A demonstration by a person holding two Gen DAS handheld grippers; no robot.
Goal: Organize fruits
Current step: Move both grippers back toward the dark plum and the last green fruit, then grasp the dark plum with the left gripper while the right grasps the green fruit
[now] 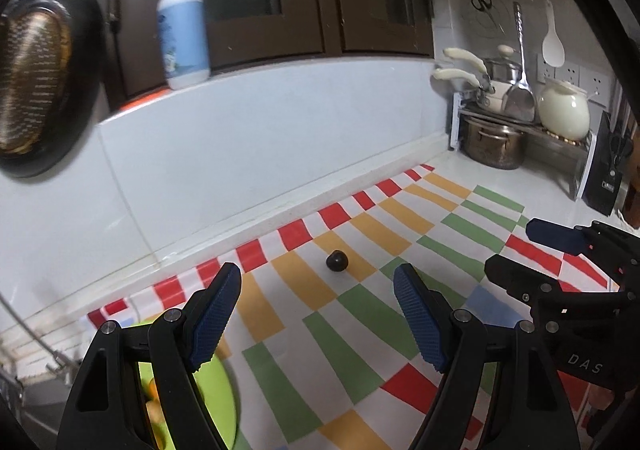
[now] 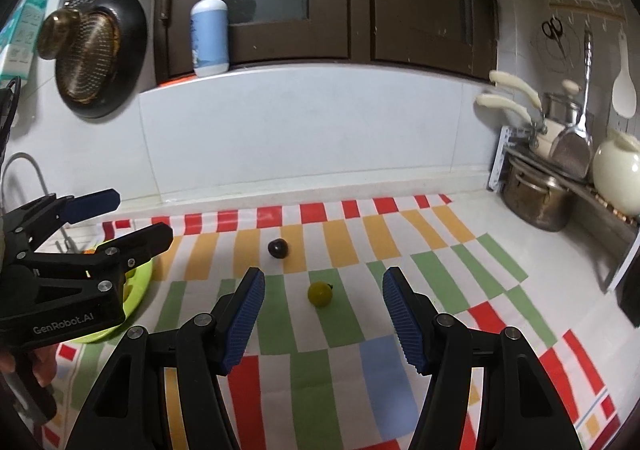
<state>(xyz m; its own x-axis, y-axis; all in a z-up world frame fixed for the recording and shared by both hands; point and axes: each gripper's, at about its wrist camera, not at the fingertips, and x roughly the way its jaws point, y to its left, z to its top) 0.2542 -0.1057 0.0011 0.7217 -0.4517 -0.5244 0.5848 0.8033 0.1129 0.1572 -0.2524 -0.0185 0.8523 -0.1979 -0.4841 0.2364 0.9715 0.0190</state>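
Both tongs hang spread and empty over the cloth (image 2: 440,274); the right gripper (image 2: 323,286) frames a yellow fruit (image 2: 320,293), the left gripper (image 1: 318,284) faces a dark fruit (image 1: 337,261). A green plate (image 2: 138,286) sits under the left one.

The kitchen is bright with soft, even light, and the dark fruit (image 1: 337,261) and the yellow fruit (image 2: 320,293) make only small, faint shadows on the checked cloth (image 2: 440,282). Both pictures bend a lot at the edges and go black in the corners. The hanging pan (image 1: 36,78) at the far left looks blurry, and the white wall tiles (image 1: 240,130) shine a little.
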